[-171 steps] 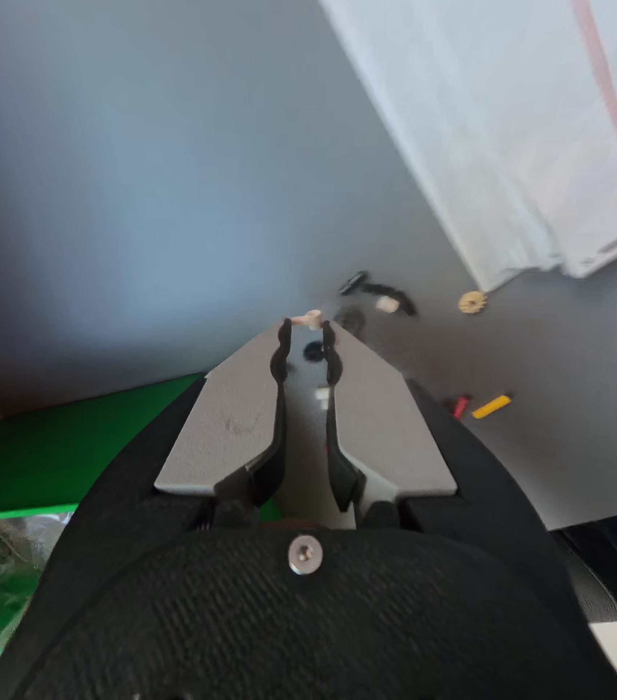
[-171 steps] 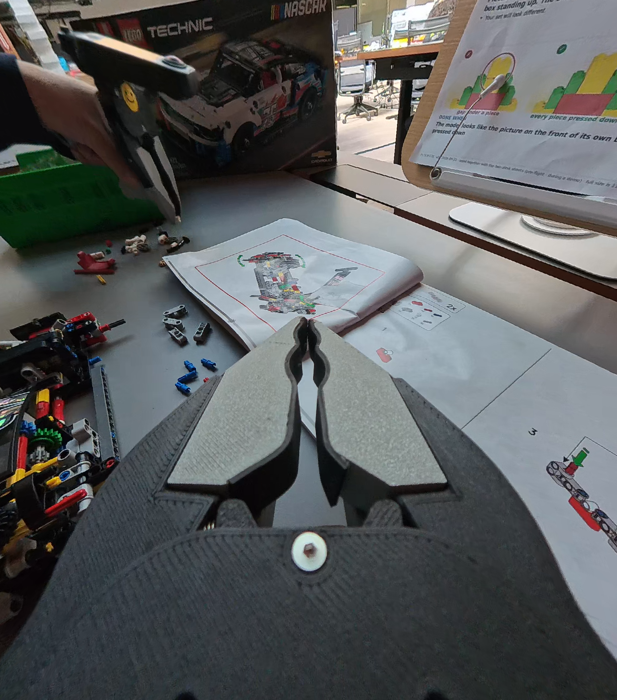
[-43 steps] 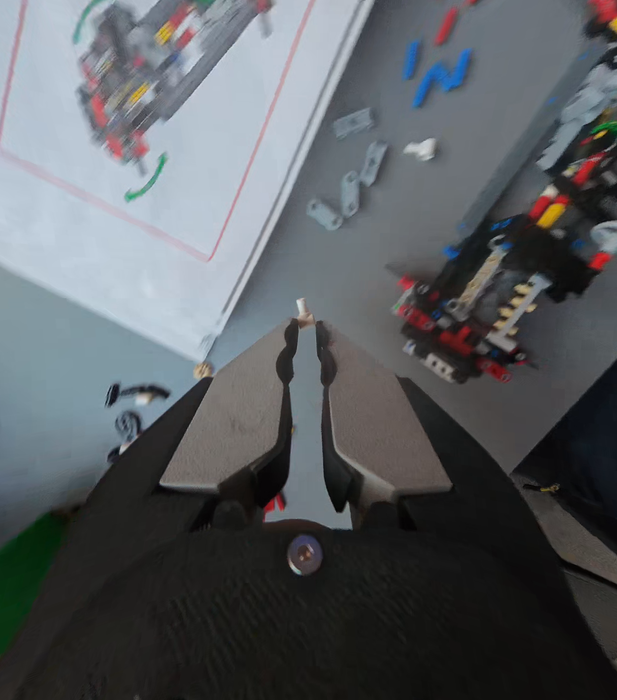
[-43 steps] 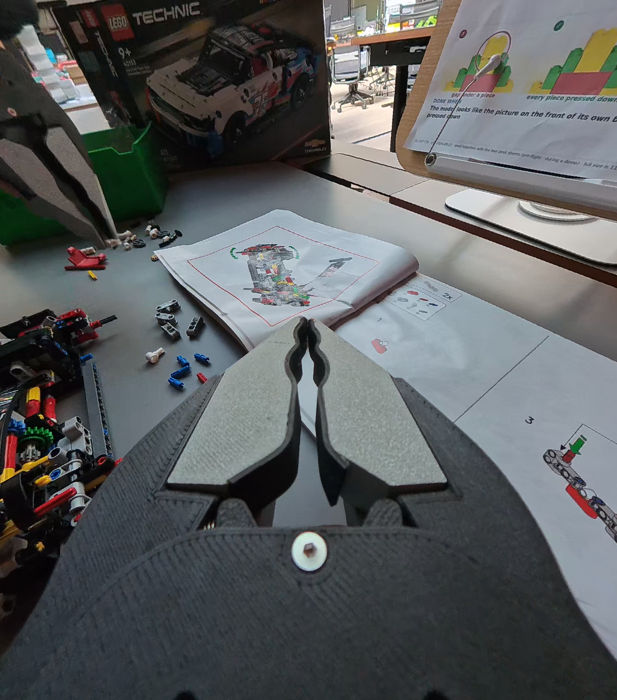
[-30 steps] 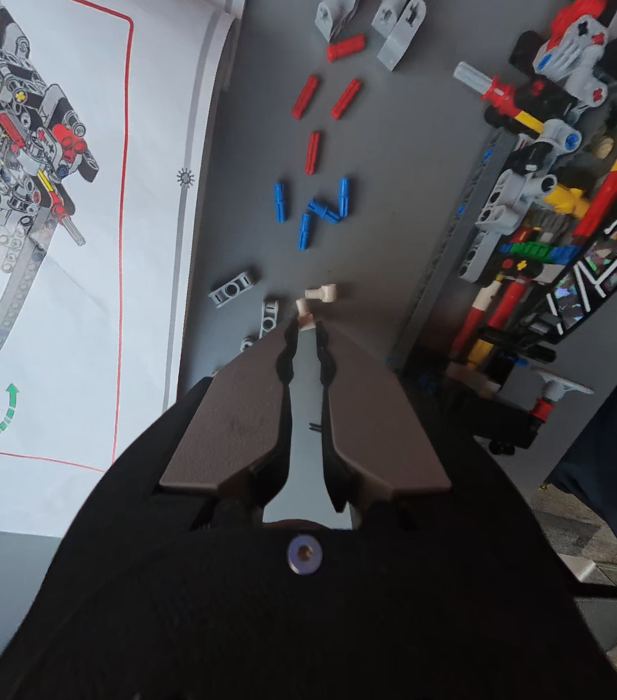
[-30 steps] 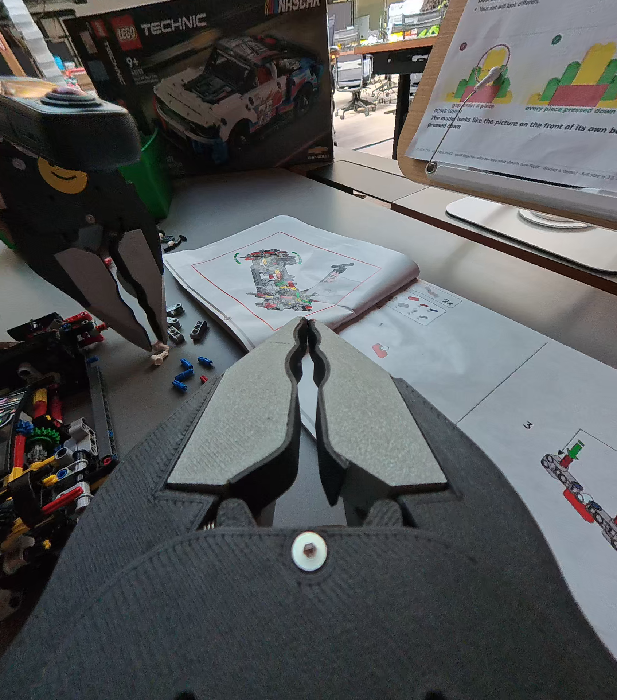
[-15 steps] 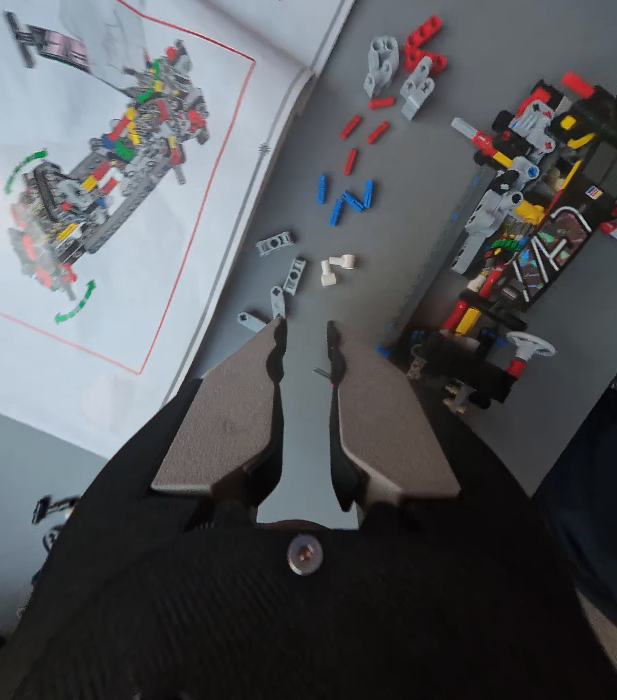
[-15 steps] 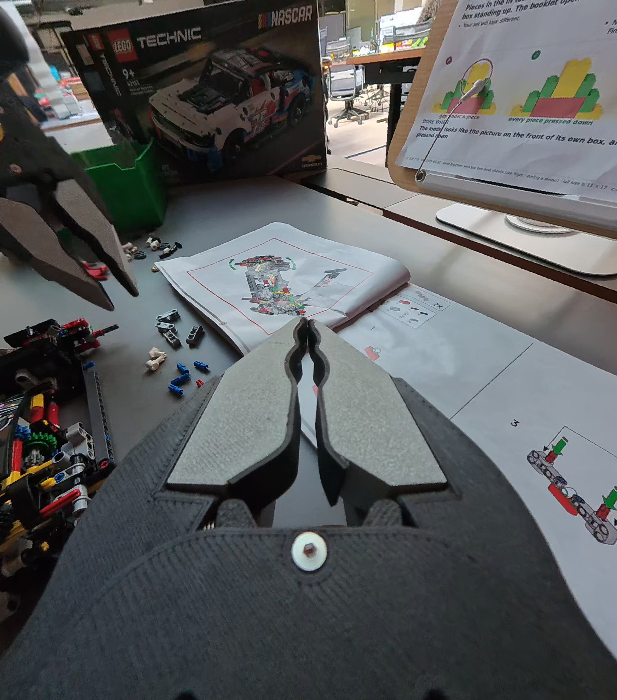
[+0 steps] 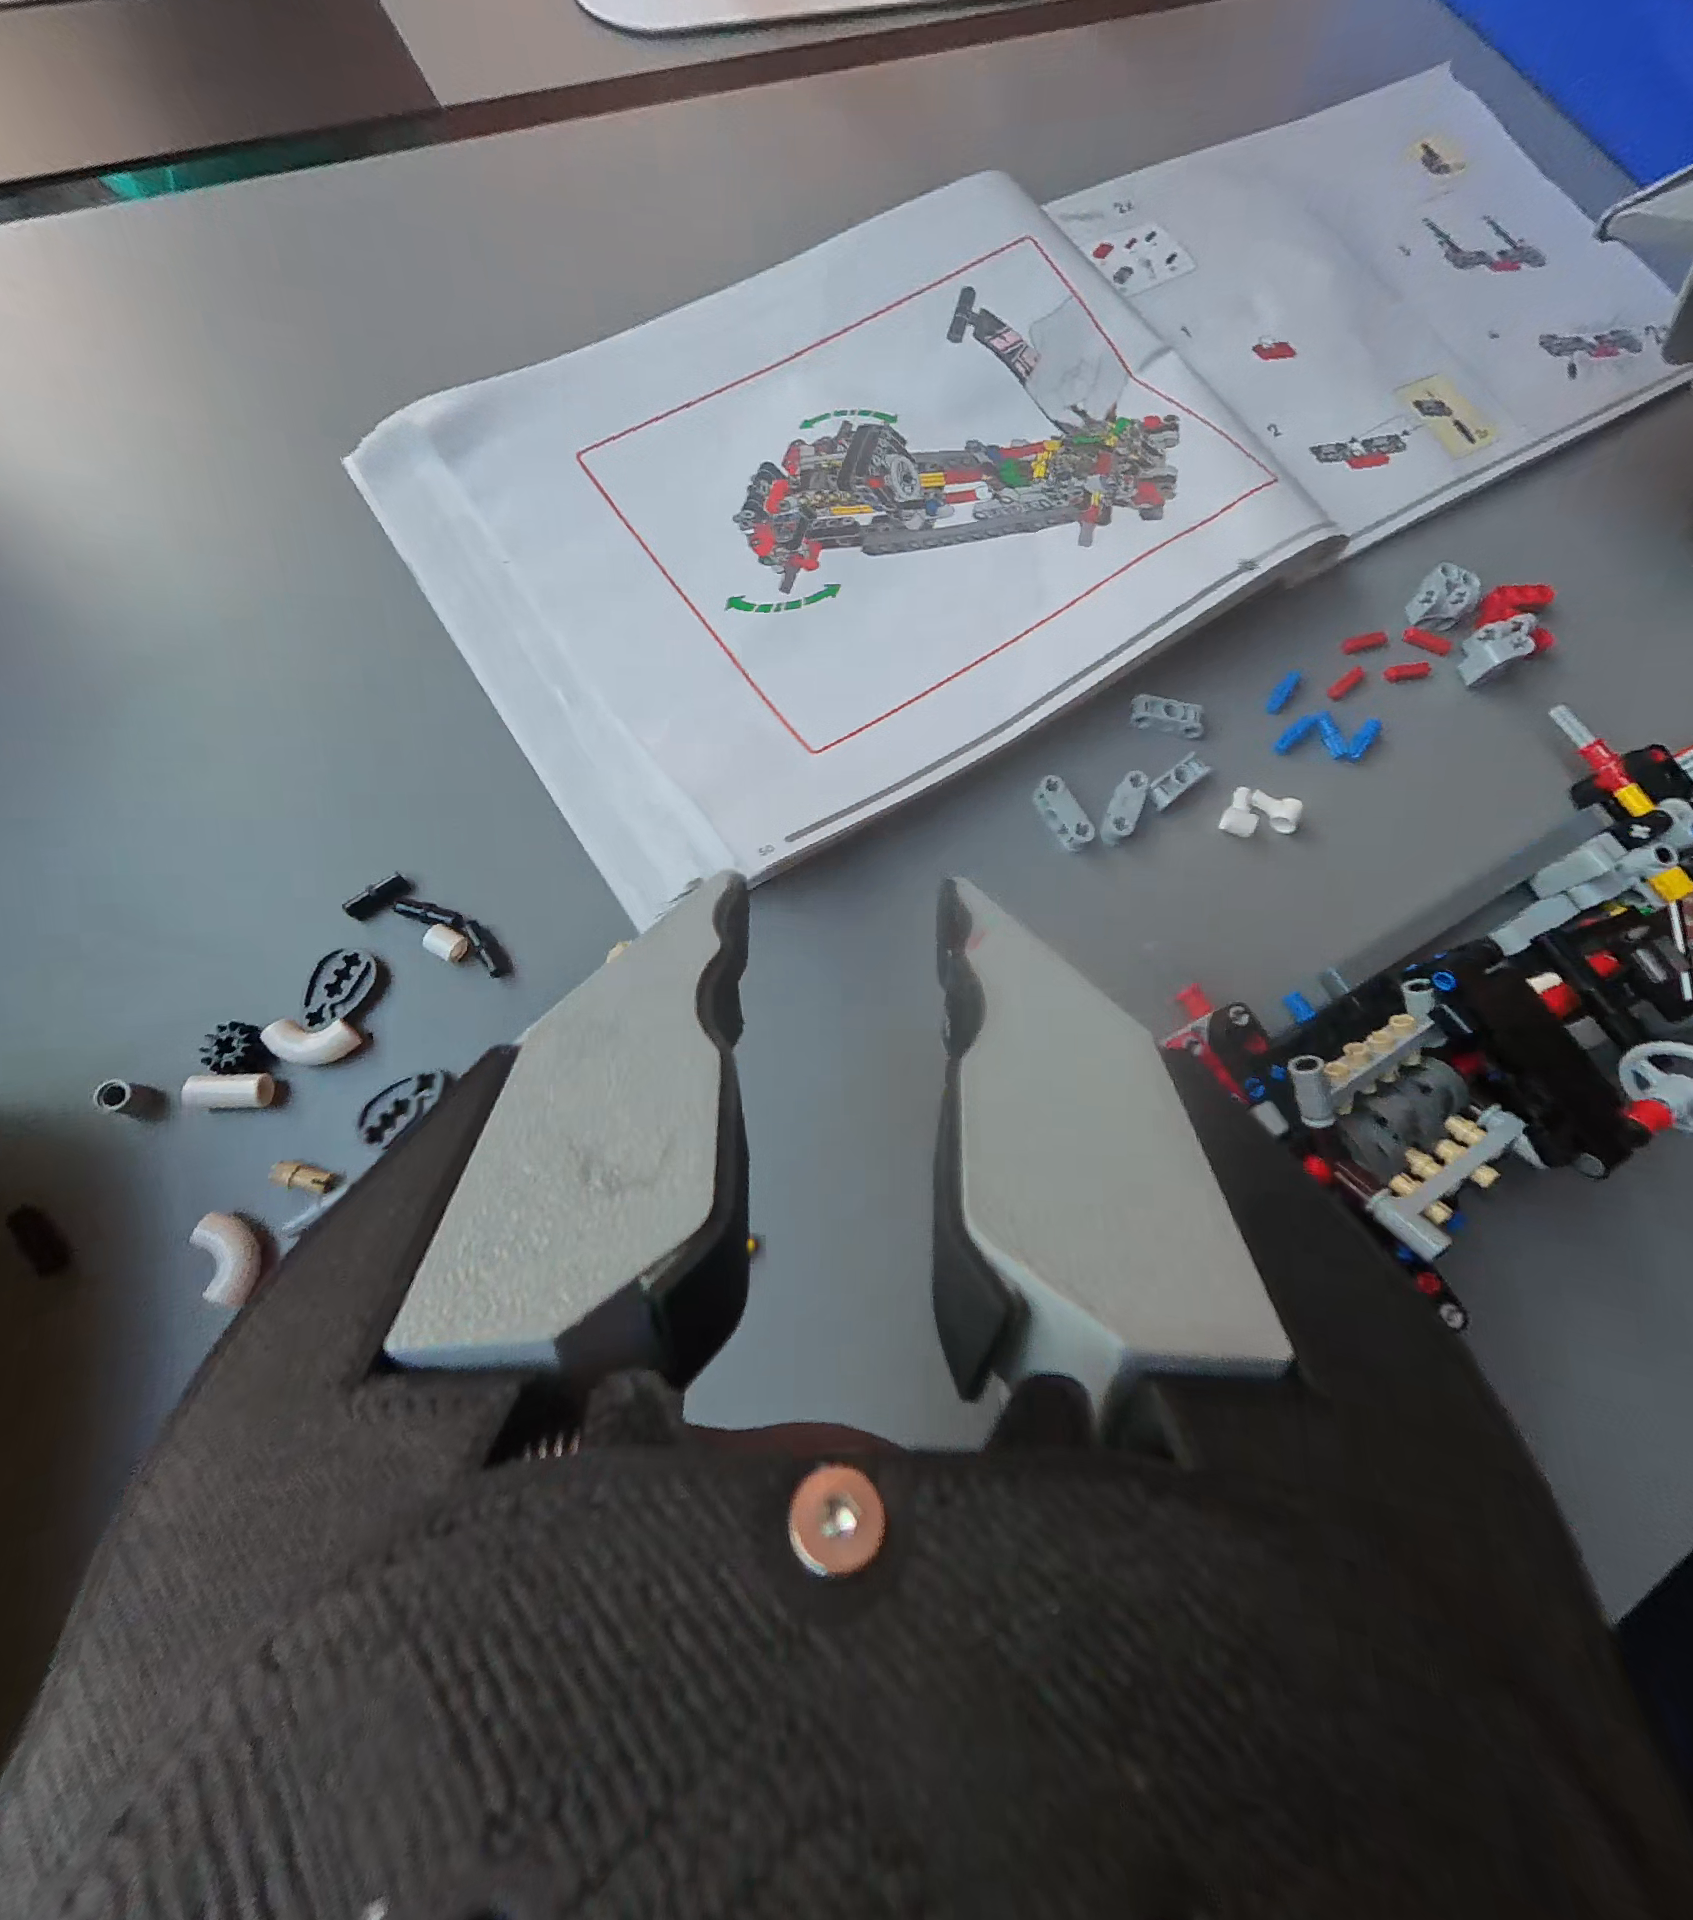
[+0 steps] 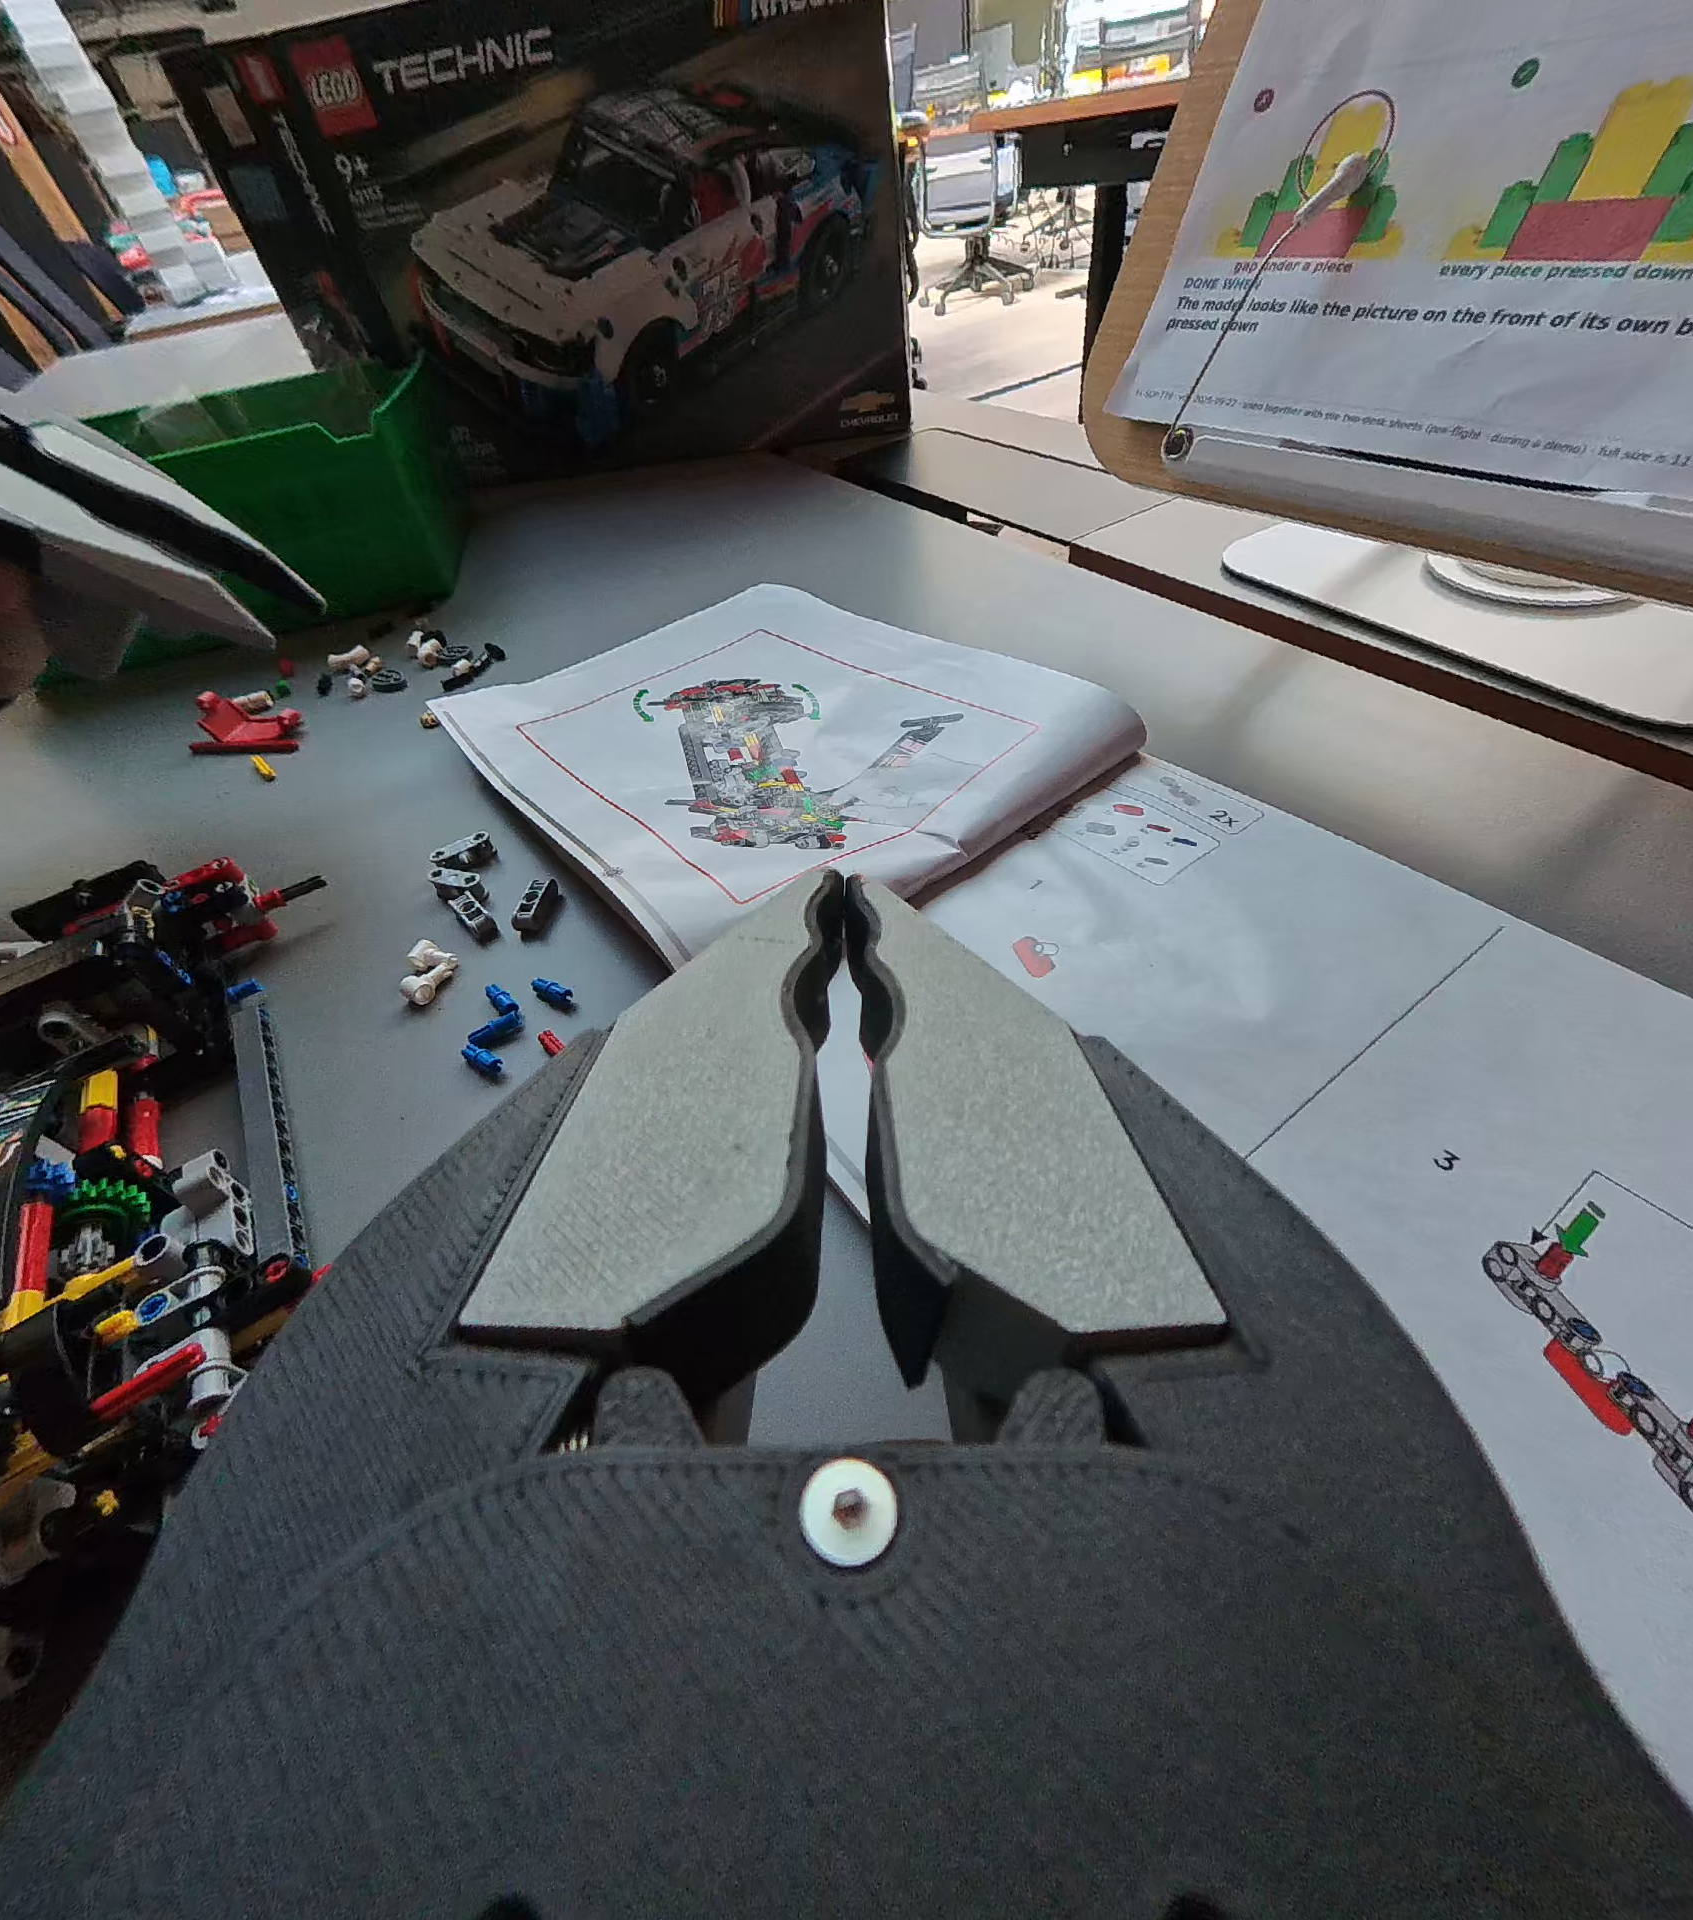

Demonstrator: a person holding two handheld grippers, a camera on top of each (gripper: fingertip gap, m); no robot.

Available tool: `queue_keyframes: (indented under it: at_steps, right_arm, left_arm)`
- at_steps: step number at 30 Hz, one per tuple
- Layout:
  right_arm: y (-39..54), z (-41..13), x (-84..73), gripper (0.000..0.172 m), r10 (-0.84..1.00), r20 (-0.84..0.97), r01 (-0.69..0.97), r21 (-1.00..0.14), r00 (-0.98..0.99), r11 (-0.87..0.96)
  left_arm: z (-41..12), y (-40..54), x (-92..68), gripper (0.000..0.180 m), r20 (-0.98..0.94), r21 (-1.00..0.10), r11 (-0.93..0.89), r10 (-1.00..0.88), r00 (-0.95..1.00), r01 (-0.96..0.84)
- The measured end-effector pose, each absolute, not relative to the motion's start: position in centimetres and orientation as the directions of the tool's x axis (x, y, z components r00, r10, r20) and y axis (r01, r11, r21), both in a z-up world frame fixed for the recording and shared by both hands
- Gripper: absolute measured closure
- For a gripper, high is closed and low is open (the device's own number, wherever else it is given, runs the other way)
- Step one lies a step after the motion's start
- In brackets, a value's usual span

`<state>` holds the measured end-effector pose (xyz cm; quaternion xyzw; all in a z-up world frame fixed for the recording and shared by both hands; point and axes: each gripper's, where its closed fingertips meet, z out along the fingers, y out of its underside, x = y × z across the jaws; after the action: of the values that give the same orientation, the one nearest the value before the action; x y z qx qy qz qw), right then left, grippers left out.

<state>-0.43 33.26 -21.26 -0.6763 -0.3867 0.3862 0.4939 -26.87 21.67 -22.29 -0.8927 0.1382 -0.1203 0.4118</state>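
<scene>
My left gripper (image 9: 837,904) is open and empty. It hangs above the grey table by the near corner of the open instruction booklet (image 9: 873,499). It also shows in the right wrist view (image 10: 286,618), raised at the far left. Two small white pins (image 9: 1257,810) lie together on the table to its right, next to several grey connectors (image 9: 1122,800). The pins also show in the right wrist view (image 10: 426,971). My right gripper (image 10: 842,894) is shut with nothing between its pads, low over the booklet's (image 10: 769,748) near page.
A partly built black, red and yellow model (image 9: 1507,1049) lies at the right. Blue pins (image 9: 1325,727) and red pins lie near it. A pile of small black and white parts (image 9: 302,1029) lies at the left. A green bin (image 10: 302,488), the set's box (image 10: 593,229) and a sheet on a stand (image 10: 1496,260) stand behind. Tip to tip, the grippers are about 30 centimetres apart.
My left gripper brought a white pin from the far pile, set it beside the other white pin, opened, and drew back up and away. My right gripper stayed shut and still.
</scene>
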Motion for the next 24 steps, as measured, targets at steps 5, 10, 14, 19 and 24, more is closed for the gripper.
queue_keyframes:
  at_steps: [5, 10, 14, 19, 24]
  right_arm:
    - [33.2, -21.4, -0.6, 0.172, 0.906, -0.140, 0.147, -0.966, 0.399, -0.214]
    - [33.2, -21.5, -0.5, 0.172, 0.904, -0.138, 0.151, -0.965, 0.404, -0.215]
    - [33.5, -21.5, -0.3, 0.172, 0.900, -0.148, 0.144, -0.964, 0.410, -0.224]
    - [33.5, -21.8, -0.4, 0.172, 0.901, -0.146, 0.154, -0.962, 0.409, -0.226]
    - [33.5, -21.8, -0.5, 0.172, 0.902, -0.147, 0.155, -0.962, 0.405, -0.226]
  left_arm:
    - [-20.7, 21.3, -27.9, 0.148, 0.133, -0.802, -0.589, -0.336, 0.932, -0.098]
    - [-20.4, 20.8, -29.5, 0.149, 0.163, -0.808, -0.587, -0.310, 0.937, -0.054]
    - [-20.2, 20.6, -31.2, 0.149, 0.148, -0.812, -0.582, -0.273, 0.951, -0.041]
    - [-19.8, 20.4, -33.2, 0.149, 0.133, -0.818, -0.575, -0.230, 0.964, -0.024]
    - [-18.7, 19.8, -36.4, 0.153, 0.109, -0.831, -0.556, -0.152, 0.982, 0.007]
